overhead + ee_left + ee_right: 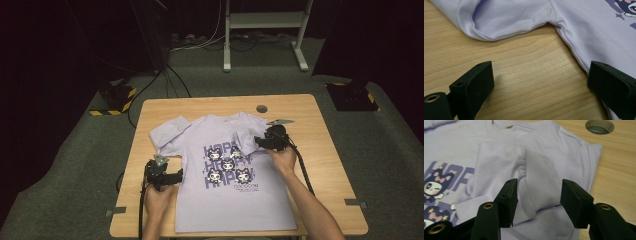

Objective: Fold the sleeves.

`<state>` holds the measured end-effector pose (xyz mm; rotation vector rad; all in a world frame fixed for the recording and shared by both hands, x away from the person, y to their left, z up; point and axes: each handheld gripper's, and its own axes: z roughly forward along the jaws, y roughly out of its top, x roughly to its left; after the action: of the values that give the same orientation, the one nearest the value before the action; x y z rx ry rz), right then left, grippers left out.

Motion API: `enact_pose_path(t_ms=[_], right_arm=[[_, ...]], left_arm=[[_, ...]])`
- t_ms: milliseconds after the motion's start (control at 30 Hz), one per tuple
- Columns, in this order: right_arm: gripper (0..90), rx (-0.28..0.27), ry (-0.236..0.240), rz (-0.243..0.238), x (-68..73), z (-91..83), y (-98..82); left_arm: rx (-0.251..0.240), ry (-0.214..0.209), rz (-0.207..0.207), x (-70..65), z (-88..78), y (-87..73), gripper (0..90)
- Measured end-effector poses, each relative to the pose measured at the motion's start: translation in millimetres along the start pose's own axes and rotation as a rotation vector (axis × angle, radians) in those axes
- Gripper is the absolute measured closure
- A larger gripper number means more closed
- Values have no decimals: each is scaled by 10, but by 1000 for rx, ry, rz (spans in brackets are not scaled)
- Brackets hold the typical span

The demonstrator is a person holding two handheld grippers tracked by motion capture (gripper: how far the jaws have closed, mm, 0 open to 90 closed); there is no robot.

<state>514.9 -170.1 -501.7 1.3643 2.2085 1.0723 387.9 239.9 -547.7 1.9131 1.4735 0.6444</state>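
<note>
A lavender sweatshirt (235, 210) (454, 147) with a dark cartoon print lies flat, front up, on the wooden table (325, 160). Its one sleeve (167, 132) (506, 20) lies spread to the left. The other sleeve (246, 137) is folded over the chest. My right gripper (258, 142) (539, 185) stands open over that folded sleeve, its ribbed cuff (541, 187) between the jaws without being pinched. Beside the shirt's left side seam (574, 50), below the underarm, my left gripper (176, 176) (540, 70) is open over bare wood, one jaw above the shirt's edge.
A round cable hole (262, 108) (599, 126) sits in the table near its far edge. Behind the table stands a white frame (265, 22) amid cables. Black weights with yellow stripes (116, 97) (352, 96) rest on the floor at both sides.
</note>
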Motion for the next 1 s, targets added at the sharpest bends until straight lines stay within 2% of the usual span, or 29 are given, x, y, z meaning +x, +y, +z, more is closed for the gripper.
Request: enact_pose_path(t_ms=[167, 267, 300, 333, 367, 400, 433, 500, 633, 700, 800, 1000], right_arm=[[553, 29, -9, 13, -33, 131, -38], [601, 48, -1, -1, -23, 181, -58], [652, 58, -5, -31, 9, 215, -79], [652, 58, -5, -31, 9, 215, -79], [738, 52, -12, -46, 23, 218, -78], [777, 48, -8, -45, 24, 214, -73], [777, 48, -8, -45, 24, 214, -73], [845, 37, -12, -61, 52, 192, -65], [863, 40, 1, -60, 66, 190, -61], [869, 39, 21, -38, 37, 182, -60], [870, 28, 34, -34, 39, 146, -47], [870, -43, 83, -14, 89, -34, 74]], left_arm=[[0, 0, 0, 0, 0, 0, 72], [0, 0, 0, 0, 0, 0, 72], [0, 0, 0, 0, 0, 0, 72], [0, 0, 0, 0, 0, 0, 72], [0, 0, 0, 0, 0, 0, 72], [0, 0, -1, 0, 0, 0, 72], [0, 0, -1, 0, 0, 0, 72], [0, 0, 0, 0, 0, 0, 72], [0, 0, 0, 0, 0, 0, 72], [0, 0, 0, 0, 0, 0, 72], [0, 0, -1, 0, 0, 0, 72], [0, 0, 0, 0, 0, 0, 72]])
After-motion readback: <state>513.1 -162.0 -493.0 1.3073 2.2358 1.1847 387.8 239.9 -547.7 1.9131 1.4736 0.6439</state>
